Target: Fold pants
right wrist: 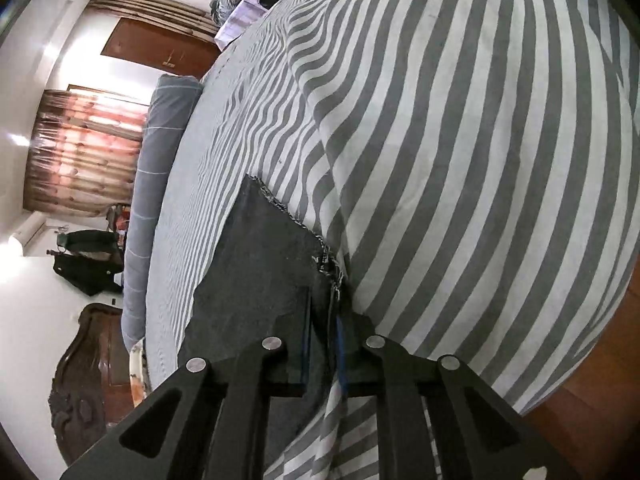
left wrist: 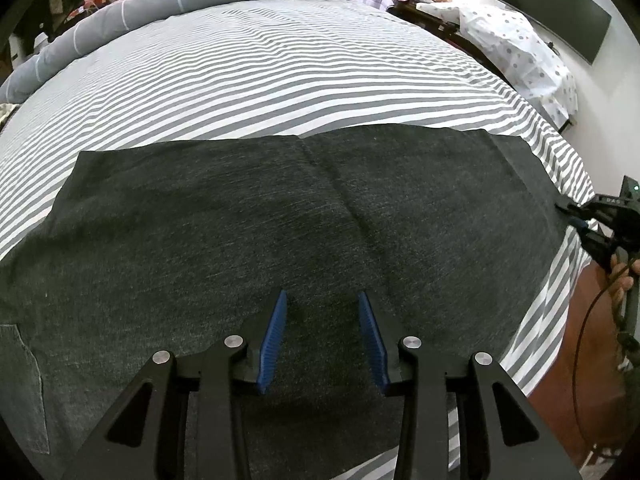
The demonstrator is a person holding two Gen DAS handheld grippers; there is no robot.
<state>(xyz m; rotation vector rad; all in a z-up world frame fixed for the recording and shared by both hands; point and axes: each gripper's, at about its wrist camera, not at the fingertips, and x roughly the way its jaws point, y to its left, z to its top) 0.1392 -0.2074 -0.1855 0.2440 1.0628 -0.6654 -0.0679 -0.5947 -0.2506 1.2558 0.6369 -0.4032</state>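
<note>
Dark grey pants (left wrist: 280, 220) lie spread flat across the near part of a grey-and-white striped bed (left wrist: 260, 72). My left gripper (left wrist: 323, 294) stands open just over the cloth near its front edge, its blue pads (left wrist: 276, 332) apart with only flat fabric under them. At the far right of that view my right gripper (left wrist: 570, 212) pinches the end of the pants at the bed's side. In the right wrist view the right gripper (right wrist: 324, 300) is shut on the frayed hem (right wrist: 324, 258) of the pants (right wrist: 260, 260), with a fold of cloth running between its fingers.
A rolled grey quilt (left wrist: 180, 4) lies along the far side of the bed. A polka-dot cloth (left wrist: 520, 52) and a dark screen (left wrist: 552, 8) are at the far right. A hand (left wrist: 620, 280) holds the right gripper over the wooden floor (left wrist: 560, 340).
</note>
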